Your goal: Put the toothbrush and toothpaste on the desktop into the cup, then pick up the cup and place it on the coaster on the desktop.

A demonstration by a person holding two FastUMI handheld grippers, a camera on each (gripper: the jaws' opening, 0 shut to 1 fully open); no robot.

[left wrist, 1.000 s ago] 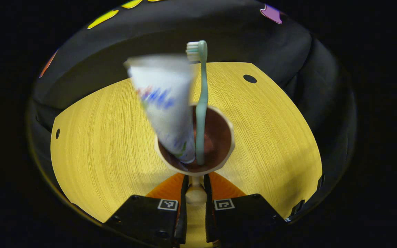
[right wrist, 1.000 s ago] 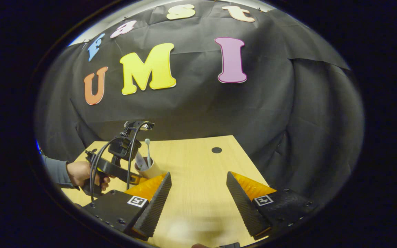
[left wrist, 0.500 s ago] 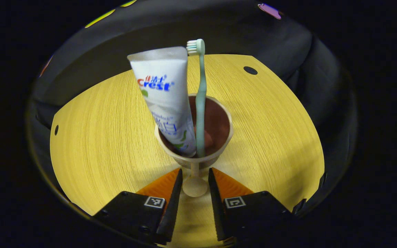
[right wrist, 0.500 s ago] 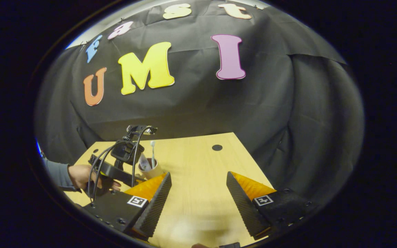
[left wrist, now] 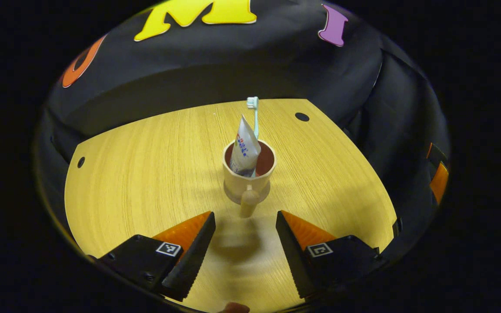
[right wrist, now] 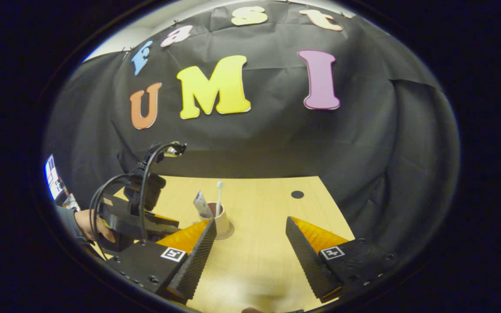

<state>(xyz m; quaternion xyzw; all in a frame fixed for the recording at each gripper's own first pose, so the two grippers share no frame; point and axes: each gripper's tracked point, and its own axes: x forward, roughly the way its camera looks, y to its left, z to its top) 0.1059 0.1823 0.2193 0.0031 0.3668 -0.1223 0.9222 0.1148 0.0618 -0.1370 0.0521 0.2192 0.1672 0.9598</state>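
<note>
The cup [left wrist: 248,174], holding the toothbrush [left wrist: 255,114] and toothpaste [left wrist: 244,150], is sitting on the coaster [left wrist: 262,196] at twelve o'clock of the left gripper [left wrist: 245,243], its jaws standing apart and empty. The right gripper [right wrist: 250,250] is hovering open-jawed, gripping nothing; placement appears complete, and the next move is likely just clearing away.

Bare desktop [left wrist: 146,174] on every side of the cup [left wrist: 248,177] on its coaster [left wrist: 262,196], handle pointing toward the wide-open left gripper [left wrist: 244,243]; toothbrush [left wrist: 255,114] and toothpaste [left wrist: 244,150] rising above the rim, blocking entry from overhead; right gripper [right wrist: 250,248] open, well apart over clear wood
</note>
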